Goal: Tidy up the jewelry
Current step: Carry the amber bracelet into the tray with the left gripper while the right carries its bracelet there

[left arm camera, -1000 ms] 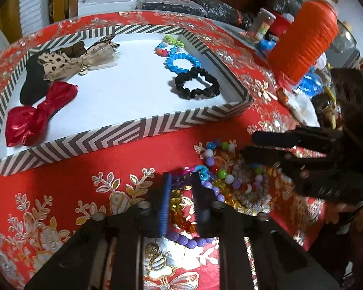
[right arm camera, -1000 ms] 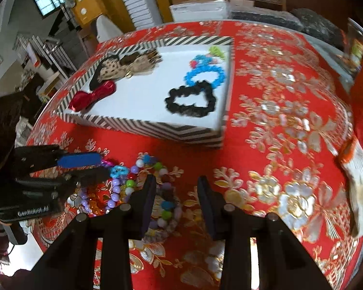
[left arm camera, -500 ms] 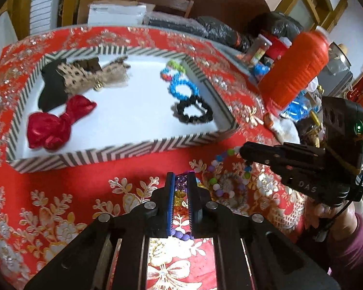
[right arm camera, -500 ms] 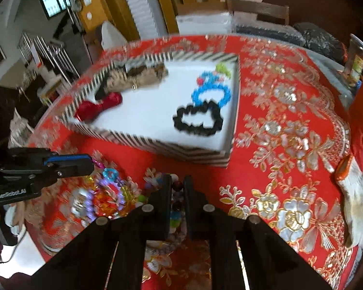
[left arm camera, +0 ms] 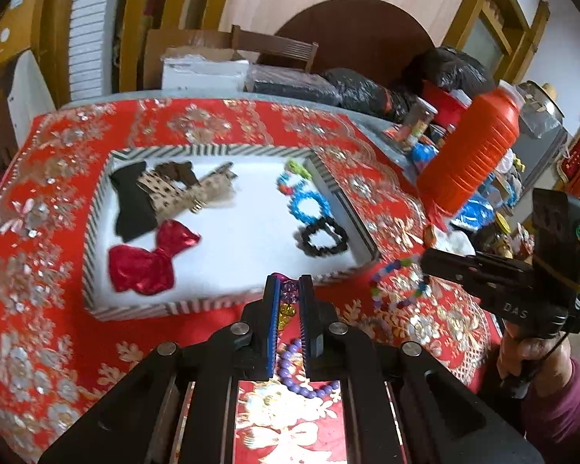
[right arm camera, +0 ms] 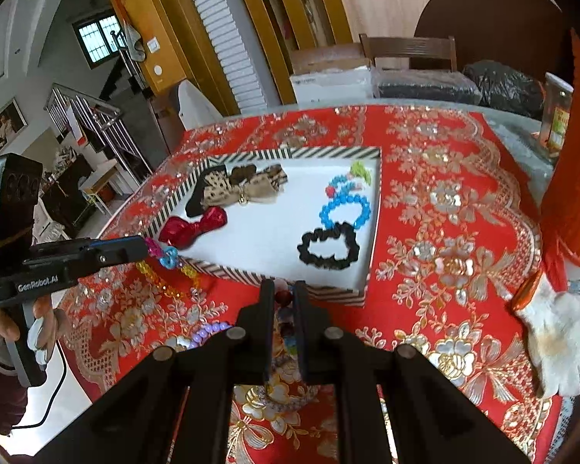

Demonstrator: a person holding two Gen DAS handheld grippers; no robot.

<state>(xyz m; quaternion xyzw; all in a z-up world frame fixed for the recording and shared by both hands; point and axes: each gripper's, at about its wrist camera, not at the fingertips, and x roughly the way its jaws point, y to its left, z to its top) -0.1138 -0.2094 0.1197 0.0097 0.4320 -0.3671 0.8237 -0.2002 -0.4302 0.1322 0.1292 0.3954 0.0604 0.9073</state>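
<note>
Centrally, a red embroidered tablecloth [right arm camera: 444, 201] is carrying a striped tray [right arm camera: 290, 152] that is holding bows at 10 o'clock and bracelets plus a black scrunchie [right arm camera: 327, 250] at 3 o'clock. Below it, the left gripper [left arm camera: 289, 290] is clamping a multicoloured bead strand [right arm camera: 166, 257] and lifting it off the cloth at the tray's 7 o'clock corner, while the right gripper [right arm camera: 283, 297] is pinching a beaded bracelet [left arm camera: 394, 282] at the tray's 5 o'clock edge.

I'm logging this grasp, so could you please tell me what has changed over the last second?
Both grippers' jaws closed and rose: the left gripper on a beaded strand, the right gripper on a multicolour bracelet, both lifted off the red cloth. Items in the tray stayed put.
</note>
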